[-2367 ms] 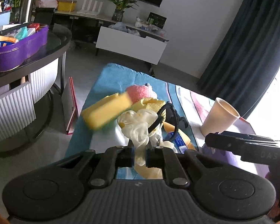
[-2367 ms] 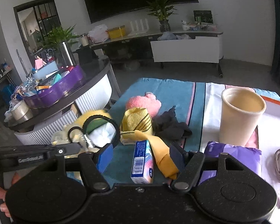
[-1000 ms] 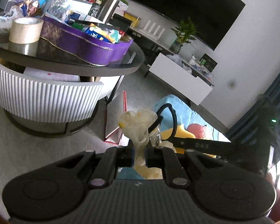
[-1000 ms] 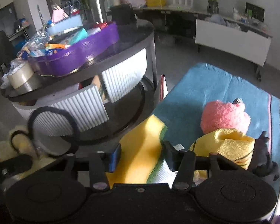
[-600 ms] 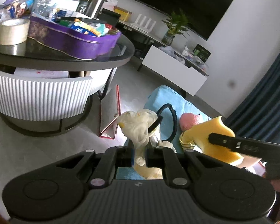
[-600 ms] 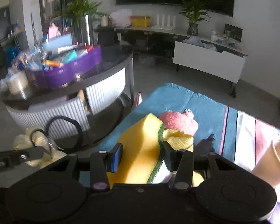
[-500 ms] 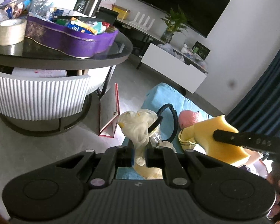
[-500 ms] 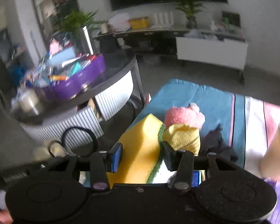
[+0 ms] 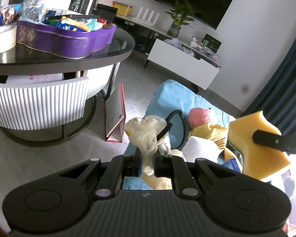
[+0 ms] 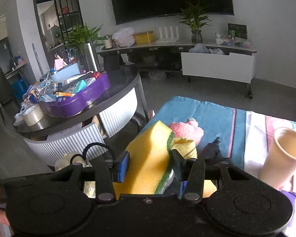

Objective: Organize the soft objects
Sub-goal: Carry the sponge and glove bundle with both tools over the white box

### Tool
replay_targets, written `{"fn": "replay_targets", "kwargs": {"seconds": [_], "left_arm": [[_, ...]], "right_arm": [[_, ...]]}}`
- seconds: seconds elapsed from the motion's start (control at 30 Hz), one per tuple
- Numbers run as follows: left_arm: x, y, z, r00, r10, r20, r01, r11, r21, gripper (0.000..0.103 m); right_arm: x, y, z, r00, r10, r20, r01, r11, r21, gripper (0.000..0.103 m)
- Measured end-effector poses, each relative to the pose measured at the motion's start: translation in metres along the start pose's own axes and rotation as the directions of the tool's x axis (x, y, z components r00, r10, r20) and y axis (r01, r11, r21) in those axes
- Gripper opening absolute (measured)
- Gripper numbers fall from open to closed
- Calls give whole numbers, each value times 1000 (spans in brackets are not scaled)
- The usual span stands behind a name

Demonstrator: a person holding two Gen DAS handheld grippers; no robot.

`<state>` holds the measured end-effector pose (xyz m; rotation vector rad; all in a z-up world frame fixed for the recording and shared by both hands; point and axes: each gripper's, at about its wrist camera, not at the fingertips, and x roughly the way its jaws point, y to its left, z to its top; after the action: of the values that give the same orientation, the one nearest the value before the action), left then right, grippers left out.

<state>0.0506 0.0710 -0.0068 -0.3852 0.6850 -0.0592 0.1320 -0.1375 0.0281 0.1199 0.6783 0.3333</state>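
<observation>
My left gripper (image 9: 148, 165) is shut on a cream rubber glove (image 9: 146, 136) with a black hair tie (image 9: 182, 126) looped on it, held in the air left of the blue cloth (image 9: 167, 92). My right gripper (image 10: 149, 165) is shut on a yellow sponge with a green scrub side (image 10: 150, 158); the sponge also shows in the left wrist view (image 9: 254, 144). On the cloth (image 10: 207, 114) lie a pink fluffy toy (image 10: 185, 129), a yellow knitted cloth (image 10: 185, 147) and a dark grey rag (image 10: 212, 150).
A round dark table (image 9: 69, 61) at the left carries a purple tin (image 9: 65, 39) full of items and a tape roll (image 9: 2, 39). A red notebook (image 9: 116, 116) leans on the floor. A paper cup (image 10: 284, 156) stands right on the cloth.
My right gripper has closed on the yellow sponge and lifted it off the cloth. My left gripper keeps the glove and has swung left toward the round table, then partly back.
</observation>
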Motion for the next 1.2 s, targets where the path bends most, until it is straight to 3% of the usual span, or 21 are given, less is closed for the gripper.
{"fn": "replay_targets", "kwargs": {"seconds": [0.3, 0.7, 1.2], "left_arm": [[-27, -42, 5, 998, -57, 14, 56, 995, 84, 12], [-38, -104, -2, 991, -131, 1, 127, 970, 206, 12], [-31, -177, -21, 960, -270, -70, 279, 914, 295, 12]], "right_arm": [[-38, -5, -12, 998, -54, 39, 54, 998, -17, 56], [-104, -39, -27, 986, -132, 104, 126, 990, 66, 56], [-182, -110, -54, 950, -258, 174, 222, 954, 202, 56]]}}
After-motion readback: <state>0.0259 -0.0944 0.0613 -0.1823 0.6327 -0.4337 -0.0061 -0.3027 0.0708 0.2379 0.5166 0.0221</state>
